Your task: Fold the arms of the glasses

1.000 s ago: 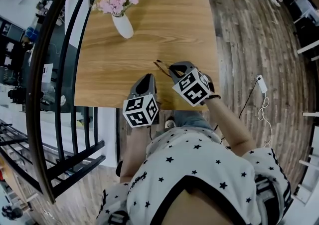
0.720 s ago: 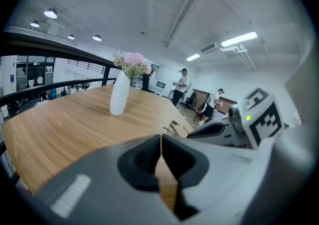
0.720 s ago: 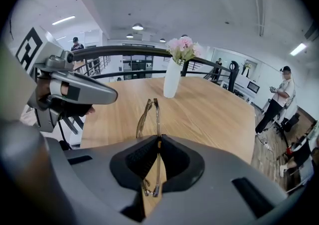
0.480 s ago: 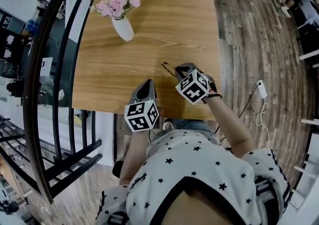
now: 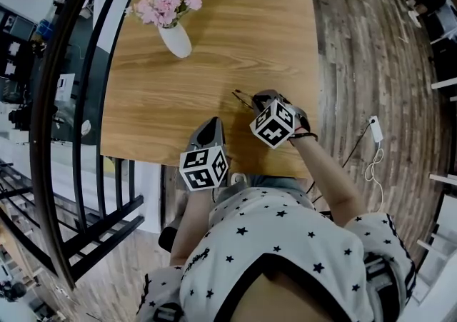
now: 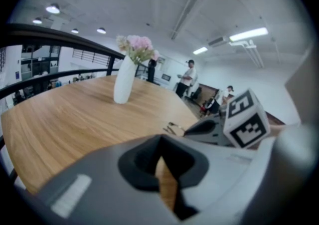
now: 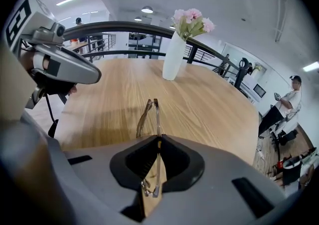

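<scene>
Thin-framed glasses point(image 7: 149, 113) stick out forward from my right gripper point(image 7: 158, 141), which is shut on them; they seem folded flat, frame and arm side by side. In the head view the glasses point(image 5: 241, 97) reach left of the right gripper point(image 5: 258, 101), low over the wooden table point(image 5: 214, 49) near its front right corner. My left gripper point(image 5: 211, 129) is at the table's front edge, left of the right one, shut with nothing between its jaws. The left gripper view shows the glasses point(image 6: 174, 129) ahead and to the right, beside the right gripper point(image 6: 207, 128).
A white vase of pink flowers point(image 5: 175, 33) stands at the table's far left. A black railing point(image 5: 71, 113) runs along the left side. A white charger with its cable point(image 5: 373, 128) lies on the floor to the right. People point(image 6: 188, 77) stand far behind.
The right gripper has sunk toward the table with the glasses still in it. The left gripper has dropped a little at the front edge.
</scene>
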